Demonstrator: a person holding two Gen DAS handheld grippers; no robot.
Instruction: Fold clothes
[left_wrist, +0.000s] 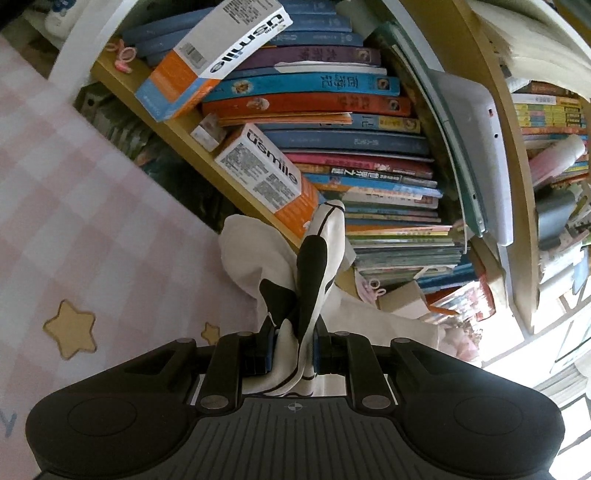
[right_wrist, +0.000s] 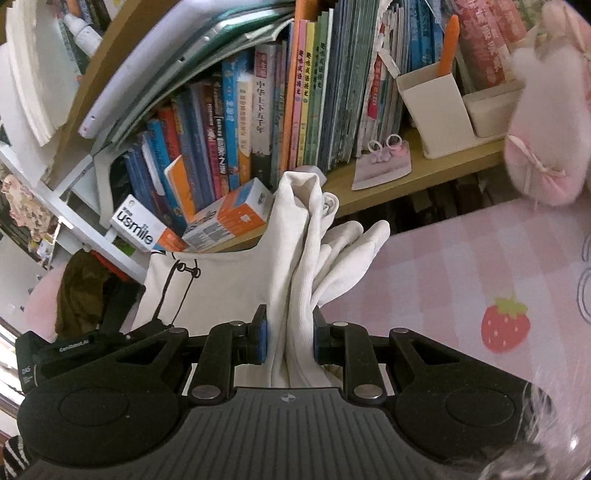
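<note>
Bookshelf (right_wrist: 424, 173) packed with upright books (right_wrist: 236, 140) fills the background in both wrist views; pink checked bedsheet (right_wrist: 461, 258) with a strawberry print (right_wrist: 505, 324) at 4 o'clock in the right view, gold stars (left_wrist: 70, 328) at 8 o'clock in the left view.

Left gripper (left_wrist: 293, 350): narrow, pads clamped on a bunched black-and-white section of the shirt (left_wrist: 314, 273). Cloth stands up from the jaws toward 12 o'clock, white fabric spilling out to 10 and 3 o'clock onto the sheet.

Right gripper (right_wrist: 290, 338): narrow, clamped on a thick wad of the white shirt (right_wrist: 295, 258). Folds rise to 12 o'clock, more loop off to 2 o'clock. The shirt body stretches away to 9 o'clock, black line print visible, toward the other gripper's black housing at 8 o'clock.

Toothbrush boxes (right_wrist: 225, 218), orange and white, lean on the shelf edge just behind the cloth. White pen holder (right_wrist: 436, 107) at 1 o'clock, pink plush toy (right_wrist: 543, 110) at 2 o'clock in the right view.
</note>
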